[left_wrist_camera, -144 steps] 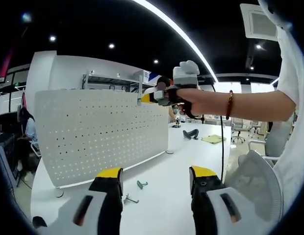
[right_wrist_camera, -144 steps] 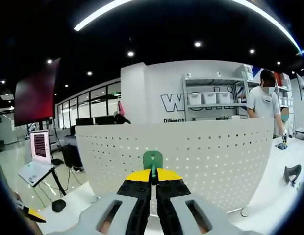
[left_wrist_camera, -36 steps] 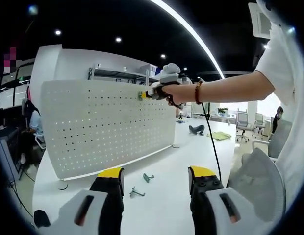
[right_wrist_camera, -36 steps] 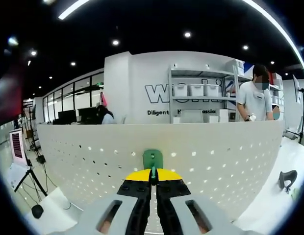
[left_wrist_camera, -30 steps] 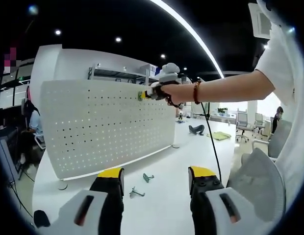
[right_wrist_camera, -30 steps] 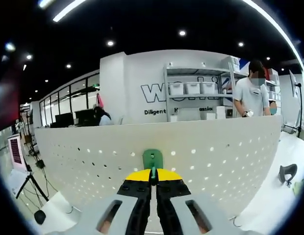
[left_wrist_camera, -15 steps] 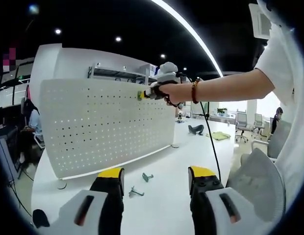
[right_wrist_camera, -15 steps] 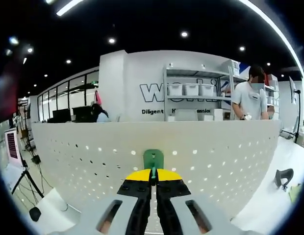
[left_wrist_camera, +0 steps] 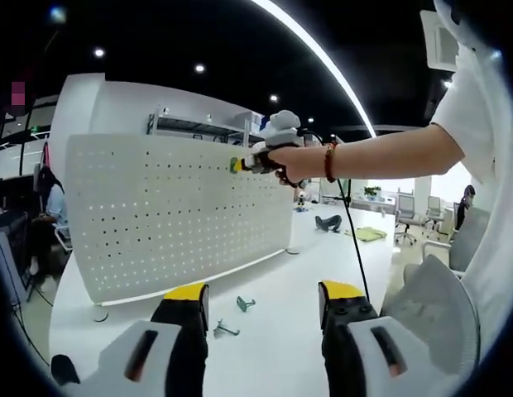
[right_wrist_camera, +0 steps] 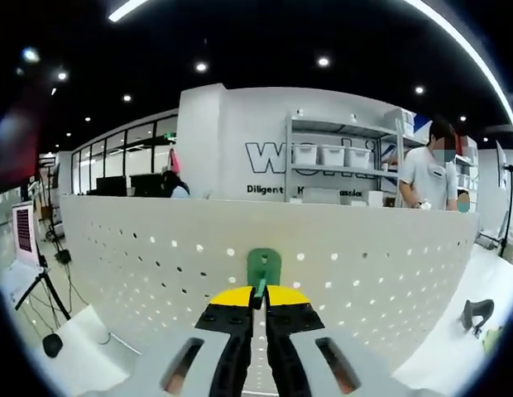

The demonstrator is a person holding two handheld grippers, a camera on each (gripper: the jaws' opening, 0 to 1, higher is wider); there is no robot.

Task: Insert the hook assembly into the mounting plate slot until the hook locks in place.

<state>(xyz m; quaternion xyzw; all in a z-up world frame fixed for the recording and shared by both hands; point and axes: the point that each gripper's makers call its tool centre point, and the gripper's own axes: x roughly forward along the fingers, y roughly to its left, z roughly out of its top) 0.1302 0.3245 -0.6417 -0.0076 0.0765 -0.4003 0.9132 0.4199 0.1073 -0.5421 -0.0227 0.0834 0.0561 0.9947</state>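
A white perforated mounting plate (left_wrist_camera: 174, 215) stands upright on the white table; it also spans the right gripper view (right_wrist_camera: 141, 256). My right gripper (right_wrist_camera: 256, 296) is shut on a green hook (right_wrist_camera: 263, 269), whose flat tab is at the plate's upper rows of holes. From the left gripper view, that right gripper (left_wrist_camera: 238, 165) sits near the plate's top right, held by a person's hand. My left gripper (left_wrist_camera: 263, 299) stays open low over the table with nothing between its jaws. Two loose hooks (left_wrist_camera: 232, 318) lie on the table before the plate.
The white table (left_wrist_camera: 273, 347) stretches toward the right, with a dark object (left_wrist_camera: 328, 223) and a yellow-green sheet (left_wrist_camera: 368, 235) farther off. A cable (left_wrist_camera: 352, 248) hangs from the right gripper. Shelving (right_wrist_camera: 339, 165) and a standing person (right_wrist_camera: 434, 178) are behind the plate.
The right gripper with the green hook has edged slightly left along the plate's top rows. The left gripper has barely moved and stays open.
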